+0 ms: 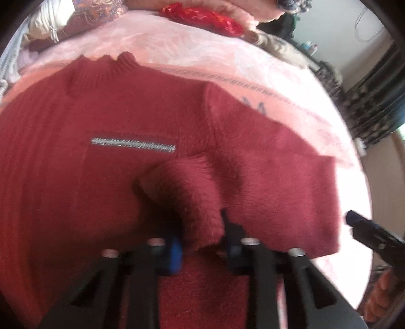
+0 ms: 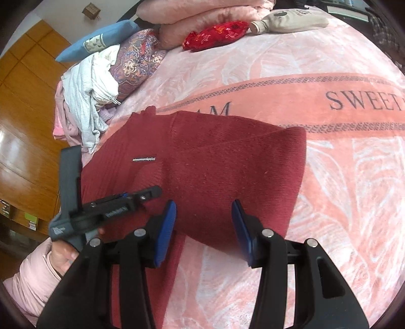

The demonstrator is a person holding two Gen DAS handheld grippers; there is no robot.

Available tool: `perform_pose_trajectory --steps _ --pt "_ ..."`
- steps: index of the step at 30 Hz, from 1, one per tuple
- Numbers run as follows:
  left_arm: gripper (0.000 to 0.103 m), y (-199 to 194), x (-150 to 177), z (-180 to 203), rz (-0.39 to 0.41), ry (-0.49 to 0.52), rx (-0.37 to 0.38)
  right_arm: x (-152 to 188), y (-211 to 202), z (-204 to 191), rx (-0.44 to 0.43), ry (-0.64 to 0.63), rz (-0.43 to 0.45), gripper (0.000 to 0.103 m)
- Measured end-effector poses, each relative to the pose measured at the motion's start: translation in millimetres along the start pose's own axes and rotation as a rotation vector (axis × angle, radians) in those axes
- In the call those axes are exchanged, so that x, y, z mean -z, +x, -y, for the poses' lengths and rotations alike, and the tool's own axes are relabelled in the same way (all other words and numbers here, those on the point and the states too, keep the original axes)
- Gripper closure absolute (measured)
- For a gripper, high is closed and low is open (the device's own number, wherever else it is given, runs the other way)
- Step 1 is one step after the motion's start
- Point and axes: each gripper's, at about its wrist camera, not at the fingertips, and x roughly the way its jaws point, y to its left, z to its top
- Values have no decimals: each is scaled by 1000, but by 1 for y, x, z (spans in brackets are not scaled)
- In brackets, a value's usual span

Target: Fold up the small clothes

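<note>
Left wrist view: my left gripper [image 1: 203,243] is clenched on a raised fold of the dark red sweater [image 1: 101,164], bottom centre of frame. The fuzzy pinched fabric stands up between the blue pad [image 1: 176,255] and the black finger opposite. No containers in either view, just piles of cloth on the bed.

Sweater lies spread flat on the pink blanket [image 1: 202,53], filling the left and middle of this frame. Ribbed collar [image 1: 101,73] at upper left, short silver zipper strip [image 1: 133,144] on the chest, one sleeve [image 1: 278,162] spread toward the right. Picture is a bit blurred.

My right gripper's tip [image 1: 364,227] pokes in at the right edge, over the blanket just beside the sleeve edge.

Right wrist view: my right gripper [image 2: 203,227] is released, jaws well apart, nothing pinched. The sweater's near edge sits between the blue pads [image 2: 164,232], not touched as far as I can tell. My left gripper [image 2: 121,202] lies at centre left on the sweater, held by my hand [image 2: 63,255] in a pink sleeve [image 2: 30,278].

Blanket carries printed lettering [image 2: 364,100] on a salmon band. Heap of striped and white clothes [image 2: 88,96] at upper left, red pouch [image 2: 215,35] and a beige garment [image 2: 291,21] at top.
</note>
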Motion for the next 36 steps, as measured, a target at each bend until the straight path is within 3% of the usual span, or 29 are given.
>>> perform_pose_trajectory --steps 7,13,18,24,29,32,36 --pt "86 -51 -18 -31 111 5 18 -8 1 -11 -25 8 19 57" --pt "86 -105 -32 -90 223 -15 -48 -16 18 -30 -41 3 0 57" --pt "86 -122 -38 -141 262 -44 -110 -20 46 -52 -43 -15 -37 57" --pt "86 -115 -34 -178 245 -29 -152 -17 87 -79 -36 -57 -108 56" --pt "85 -106 -37 -204 239 -60 -190 -12 112 -83 -53 -19 -152 57" --pt "82 -95 -35 -213 217 -58 -210 -8 126 -87 -13 -25 -177 57" --pt "63 -83 -27 -220 184 -58 -265 -7 133 -87 4 -3 -161 57"
